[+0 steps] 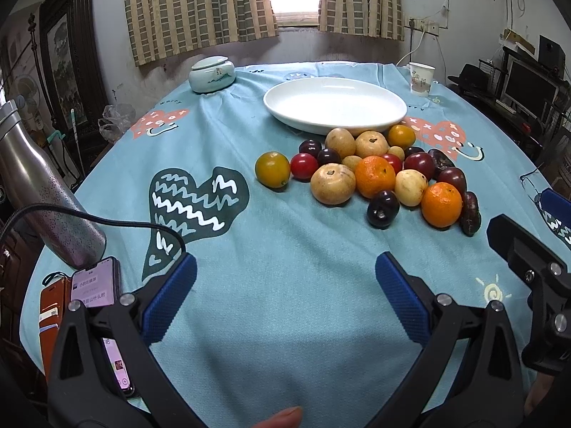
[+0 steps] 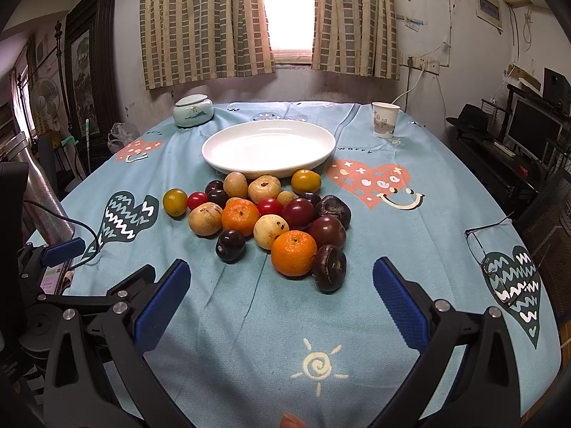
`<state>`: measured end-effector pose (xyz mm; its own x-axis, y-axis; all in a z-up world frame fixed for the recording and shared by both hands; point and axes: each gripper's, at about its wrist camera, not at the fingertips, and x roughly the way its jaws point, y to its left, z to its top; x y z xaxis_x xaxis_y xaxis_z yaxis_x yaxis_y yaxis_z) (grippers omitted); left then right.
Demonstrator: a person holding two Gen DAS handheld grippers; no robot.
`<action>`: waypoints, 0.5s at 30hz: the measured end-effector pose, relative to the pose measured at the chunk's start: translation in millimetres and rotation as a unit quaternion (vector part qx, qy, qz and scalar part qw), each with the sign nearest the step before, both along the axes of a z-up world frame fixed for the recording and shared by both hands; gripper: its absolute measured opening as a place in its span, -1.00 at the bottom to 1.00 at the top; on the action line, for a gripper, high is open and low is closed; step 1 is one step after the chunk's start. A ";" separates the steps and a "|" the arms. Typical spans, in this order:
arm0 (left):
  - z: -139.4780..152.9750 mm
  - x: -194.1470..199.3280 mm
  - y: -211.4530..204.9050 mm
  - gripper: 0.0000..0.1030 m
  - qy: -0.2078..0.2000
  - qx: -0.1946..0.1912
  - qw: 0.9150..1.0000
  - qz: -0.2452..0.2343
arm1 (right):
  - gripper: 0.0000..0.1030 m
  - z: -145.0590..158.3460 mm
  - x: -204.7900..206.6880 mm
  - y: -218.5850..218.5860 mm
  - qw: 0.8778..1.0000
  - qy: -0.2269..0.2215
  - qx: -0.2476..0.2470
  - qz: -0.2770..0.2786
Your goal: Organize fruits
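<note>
Right wrist: both jaws released, nothing held | risk: my nudge rolls fruit pile [image 2: 271,221] off desk [image 2: 446,185], misses plate [image 2: 267,146]

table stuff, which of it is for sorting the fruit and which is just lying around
For the job: fruit pile, white dish, left tool, right tool, both open.

Lying about: lidded jar, paper cup, glasses, phone, steel bottle.
</note>
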<state>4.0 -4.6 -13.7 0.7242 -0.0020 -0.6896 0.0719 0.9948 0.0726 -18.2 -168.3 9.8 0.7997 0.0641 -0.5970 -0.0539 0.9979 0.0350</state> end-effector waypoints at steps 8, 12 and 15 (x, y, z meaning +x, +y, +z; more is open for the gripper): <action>-4.5 1.9 2.5 0.96 0.008 -0.004 1.000 -0.004 | 0.97 -7.5 3.1 1.7 1.000 0.005 0.003 0.000; -7.2 5.1 8.4 0.96 0.013 -0.014 1.000 0.003 | 0.97 -9.7 6.3 -1.8 1.000 0.008 0.011 -0.009; -7.5 5.6 10.6 0.96 0.016 -0.019 1.000 0.004 | 0.97 -7.7 5.9 -6.7 1.000 0.010 0.012 -0.009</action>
